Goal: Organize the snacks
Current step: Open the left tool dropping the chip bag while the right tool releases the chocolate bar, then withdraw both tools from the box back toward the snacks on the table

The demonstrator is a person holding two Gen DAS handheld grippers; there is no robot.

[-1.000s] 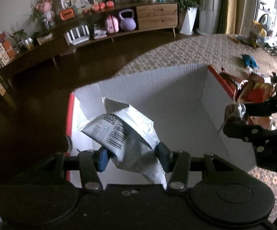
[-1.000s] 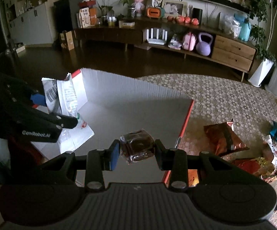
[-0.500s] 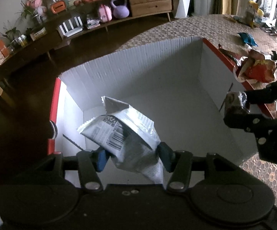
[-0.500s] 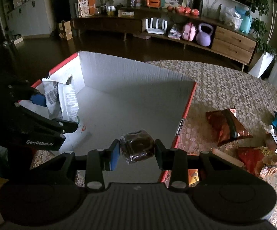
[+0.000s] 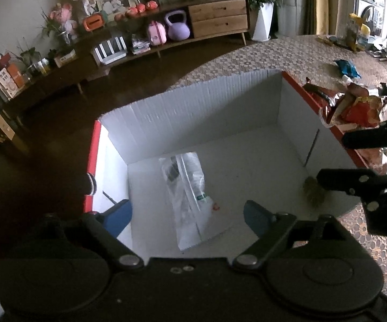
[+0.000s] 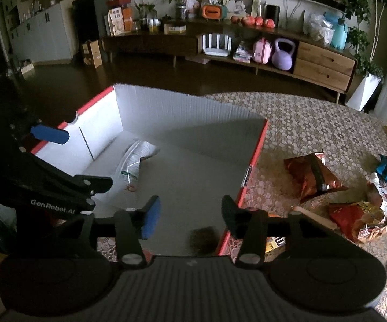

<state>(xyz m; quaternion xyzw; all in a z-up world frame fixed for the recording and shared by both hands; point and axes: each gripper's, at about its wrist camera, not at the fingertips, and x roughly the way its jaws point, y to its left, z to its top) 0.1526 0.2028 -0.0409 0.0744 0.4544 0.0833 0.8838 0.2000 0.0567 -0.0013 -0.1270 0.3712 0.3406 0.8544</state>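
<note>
Both claws hang over the white corrugated box with red rims (image 5: 247, 99), jaws opening with nothing between them. The left claw (image 5: 188, 214) gapes wide above the white crinkled snack packet (image 5: 190, 196), which lies flat on the box floor toward its left wall. The right claw (image 6: 190, 217) stands half spread over the small brown wrapped snack (image 6: 202, 240), blurred, near the box's right wall. More foil snack bags (image 6: 311, 174) lie on the patterned desk (image 6: 314, 123) beside the box.

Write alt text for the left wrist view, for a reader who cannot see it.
The left gripper, its blue-padded jaws opening with nothing between them, hangs over a white corrugated box with red rims where a crinkled white snack bag lies on the floor. At right, the right gripper is opening above a small dark wrapped snack in the box.
</note>
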